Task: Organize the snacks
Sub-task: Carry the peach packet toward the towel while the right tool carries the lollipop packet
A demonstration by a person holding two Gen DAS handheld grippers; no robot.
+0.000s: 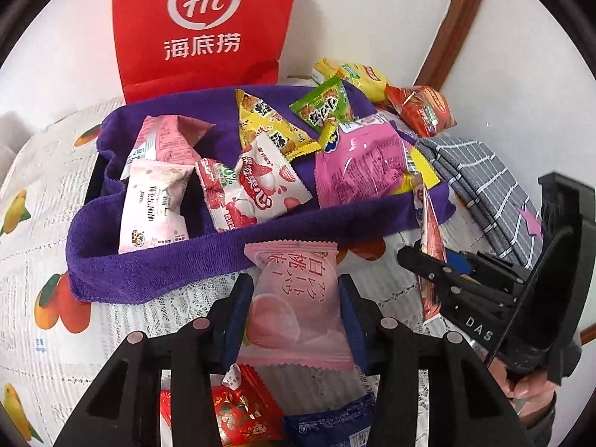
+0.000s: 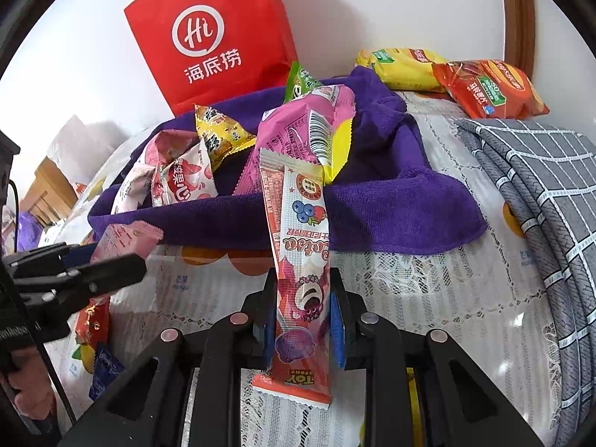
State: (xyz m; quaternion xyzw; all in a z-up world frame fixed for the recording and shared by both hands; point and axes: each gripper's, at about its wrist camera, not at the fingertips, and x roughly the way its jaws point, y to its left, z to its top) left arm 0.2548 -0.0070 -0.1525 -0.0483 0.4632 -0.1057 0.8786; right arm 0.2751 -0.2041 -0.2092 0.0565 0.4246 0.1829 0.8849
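Clearly legible, the tall red paper bag (image 1: 201, 26) at twelve o'clock carries a white ring with "Hi" inside and three white Chinese characters beneath; its top is cut off by the frame. Before it sits a container draped in a purple terry towel (image 1: 156, 268), so the container's own walls are almost wholly hidden. Inside lie assorted snack packets, among them a white-and-red lychee-print packet (image 1: 268, 182) and a glossy pink pouch (image 1: 361, 164) whose fine print is too small to read.

The left tongs (image 1: 296, 301) are clenched on a pale pink peach-print packet (image 1: 298, 298), gripped by its sides at six o'clock just in front of the towel's near edge; its Japanese-style lettering stands upside down to the camera. Below it, a red floral packet (image 1: 242, 409) and a dark blue packet (image 1: 331, 424) lie on the lace-covered, fruit-printed counter (image 1: 48, 223), partly hidden behind the tongs' black frame.

The right tongs (image 2: 303, 320) are clamped on a long pink stick sachet (image 2: 298, 260) printed with berries, a pink bear and "TOY STORY" read upside down; its upper end leans against the towel's rim. That tool's body shows "DAS". At two o'clock a yellow bag (image 2: 402, 67) and an orange bag (image 2: 491, 89) rest beyond a grey checked cloth (image 2: 540, 205).
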